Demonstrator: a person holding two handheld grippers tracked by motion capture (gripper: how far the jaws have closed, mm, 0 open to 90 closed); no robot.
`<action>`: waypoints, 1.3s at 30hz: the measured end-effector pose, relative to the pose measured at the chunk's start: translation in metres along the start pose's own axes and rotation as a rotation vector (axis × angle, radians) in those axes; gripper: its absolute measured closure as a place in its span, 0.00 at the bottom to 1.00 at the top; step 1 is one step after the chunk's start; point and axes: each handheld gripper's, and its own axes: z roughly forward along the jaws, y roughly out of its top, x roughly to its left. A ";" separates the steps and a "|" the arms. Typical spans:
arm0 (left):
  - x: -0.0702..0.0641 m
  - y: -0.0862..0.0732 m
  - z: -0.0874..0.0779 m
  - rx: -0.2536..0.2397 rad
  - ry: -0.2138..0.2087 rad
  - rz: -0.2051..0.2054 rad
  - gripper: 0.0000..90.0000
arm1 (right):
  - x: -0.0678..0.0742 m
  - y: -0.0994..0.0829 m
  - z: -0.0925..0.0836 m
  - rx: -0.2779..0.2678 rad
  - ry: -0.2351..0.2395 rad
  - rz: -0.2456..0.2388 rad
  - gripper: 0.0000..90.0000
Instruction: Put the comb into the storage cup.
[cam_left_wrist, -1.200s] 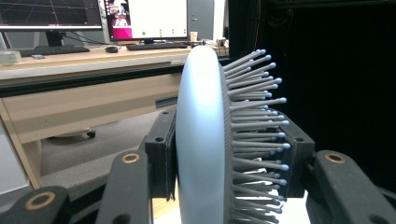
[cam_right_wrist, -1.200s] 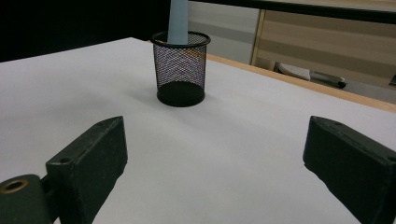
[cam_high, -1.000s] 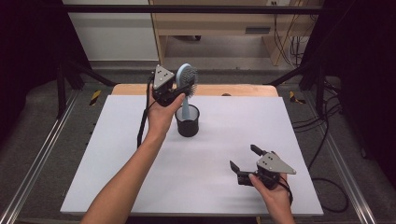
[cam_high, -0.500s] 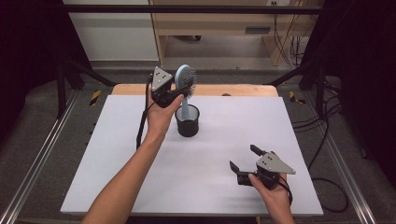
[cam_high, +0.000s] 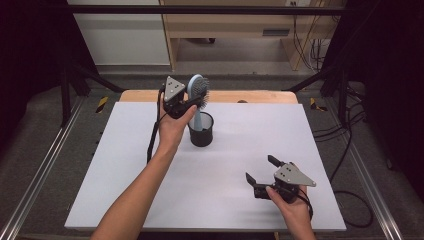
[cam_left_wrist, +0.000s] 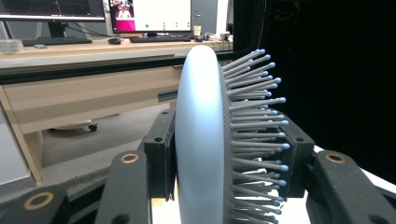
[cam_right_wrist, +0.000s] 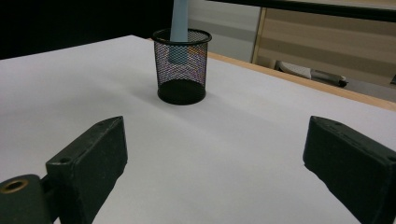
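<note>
Hairbrush handle down in cup on table.

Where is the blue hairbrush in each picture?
High view: the hairbrush stands upright at top centre, handle down in the black mesh cup, head in the left claw.
Left gripper view: its head is in the middle, back to the left, bristles to the right, clamped between the jaws.
Right gripper view: only its handle, at top centre, inside the cup.
Shared landmark: the white tabletop.
</note>
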 end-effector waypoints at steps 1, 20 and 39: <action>0.000 0.000 0.000 0.000 0.000 0.000 0.55 | 0.000 0.000 0.000 0.000 0.000 0.000 0.08; -0.003 -0.012 0.004 0.019 0.000 -0.006 0.55 | 0.000 0.000 0.000 0.004 0.005 -0.002 0.07; -0.006 -0.020 0.007 0.028 -0.004 -0.007 0.55 | 0.001 0.000 0.001 0.004 0.010 -0.003 0.07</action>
